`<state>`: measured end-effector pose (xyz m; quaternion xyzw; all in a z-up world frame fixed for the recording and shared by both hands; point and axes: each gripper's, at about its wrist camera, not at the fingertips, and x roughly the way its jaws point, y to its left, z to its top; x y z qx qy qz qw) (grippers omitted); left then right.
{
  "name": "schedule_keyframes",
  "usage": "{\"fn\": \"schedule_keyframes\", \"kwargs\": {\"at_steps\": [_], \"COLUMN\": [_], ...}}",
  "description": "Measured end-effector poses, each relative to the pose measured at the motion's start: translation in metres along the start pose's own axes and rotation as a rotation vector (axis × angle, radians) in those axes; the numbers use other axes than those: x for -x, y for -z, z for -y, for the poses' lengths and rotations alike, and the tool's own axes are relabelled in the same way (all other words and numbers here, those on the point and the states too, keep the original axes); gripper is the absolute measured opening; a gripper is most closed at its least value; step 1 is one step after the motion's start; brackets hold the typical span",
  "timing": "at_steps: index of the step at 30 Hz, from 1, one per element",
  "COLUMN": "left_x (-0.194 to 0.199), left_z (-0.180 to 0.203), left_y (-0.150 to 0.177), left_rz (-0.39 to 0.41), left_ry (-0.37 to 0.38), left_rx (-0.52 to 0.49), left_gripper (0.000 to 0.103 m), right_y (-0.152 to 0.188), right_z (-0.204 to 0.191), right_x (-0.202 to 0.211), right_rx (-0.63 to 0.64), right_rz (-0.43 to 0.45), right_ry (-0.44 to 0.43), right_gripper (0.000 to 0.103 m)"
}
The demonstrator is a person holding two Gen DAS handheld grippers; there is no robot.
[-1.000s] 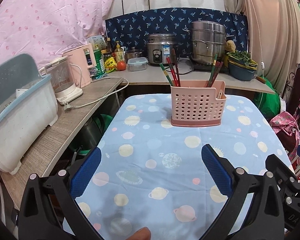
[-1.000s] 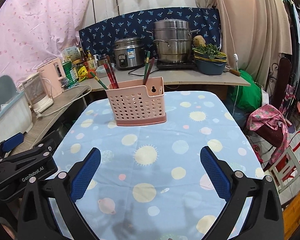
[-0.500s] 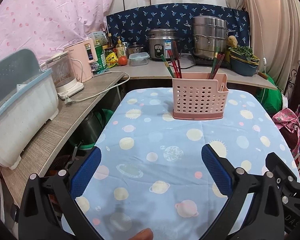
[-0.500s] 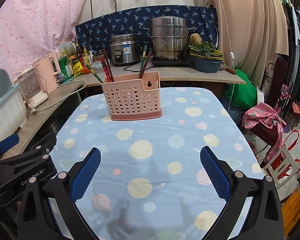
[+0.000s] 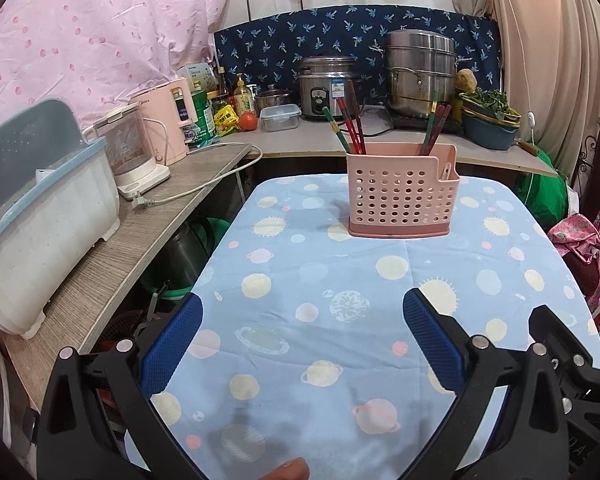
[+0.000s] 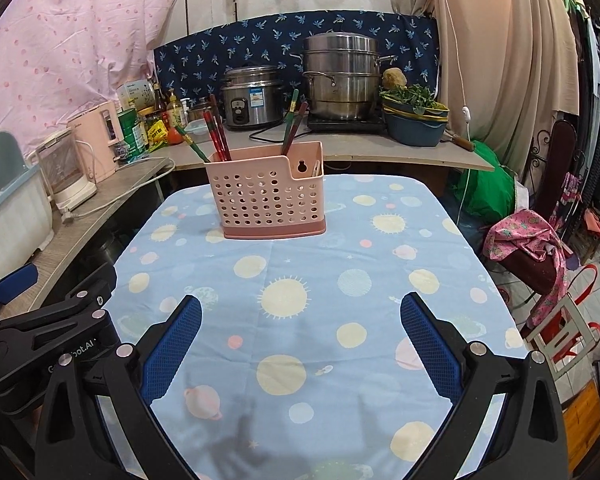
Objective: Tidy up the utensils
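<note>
A pink perforated utensil holder [image 5: 402, 196] [image 6: 266, 200] stands upright at the far end of the table with the blue planet-print cloth [image 5: 340, 320] [image 6: 308, 300]. Red and green chopsticks [image 5: 350, 124] [image 6: 216, 132] stick out of its left and middle compartments. A pale utensil tip shows in its small right pocket. My left gripper [image 5: 302, 320] is open and empty, low over the near part of the cloth. My right gripper [image 6: 300, 320] is also open and empty, beside the left one [image 6: 40, 320]. Both are well short of the holder.
A wooden counter [image 5: 120, 248] runs along the left with a white-and-blue dish bin [image 5: 40, 216], a clear kettle [image 5: 136, 152] and a pink appliance [image 5: 168, 120]. A rice cooker [image 5: 326, 84], steel steamer pots [image 5: 420, 72] and a blue bowl of greens [image 5: 490, 120] stand behind. A chair with pink cloth [image 6: 532, 248] is at the right.
Both grippers have drawn back and slightly up from the holder, which now looks smaller and farther. Both stay open and empty. The holder and chopsticks have not moved.
</note>
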<state>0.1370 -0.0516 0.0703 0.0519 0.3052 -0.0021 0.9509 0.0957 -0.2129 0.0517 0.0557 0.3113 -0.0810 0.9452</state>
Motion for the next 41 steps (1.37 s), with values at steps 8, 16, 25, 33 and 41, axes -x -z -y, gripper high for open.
{"fn": "schedule_keyframes", "kwargs": {"at_steps": [8,16,25,33,41], "left_x": [-0.001,-0.001,-0.002,-0.005,-0.006], "left_z": [0.001,-0.003,-0.006,-0.005,-0.008], "left_y": [0.002,0.002,-0.001,-0.001,-0.001], "left_rz": [-0.001,0.000,0.003,-0.008,-0.007], "left_ry": [-0.002,-0.003,-0.013,-0.011,0.000], "left_rx": [-0.007,0.017,0.041,0.030,0.054], "left_gripper": [0.096,0.096,0.096,0.096,0.096], "right_y": [0.001,0.001,0.001,0.001,0.004], "right_z": [0.000,0.003,0.008,0.008,0.011], "right_x": [-0.002,-0.005,-0.010,-0.011,-0.011], "right_rx": [-0.003,-0.008,-0.020,-0.020,-0.029], "right_rz": [-0.004,-0.006,-0.006,-0.006,-0.001], "right_ry": [0.008,0.010,0.018,0.020,0.033], "right_gripper": [0.096,0.096,0.096,0.096,0.096]}}
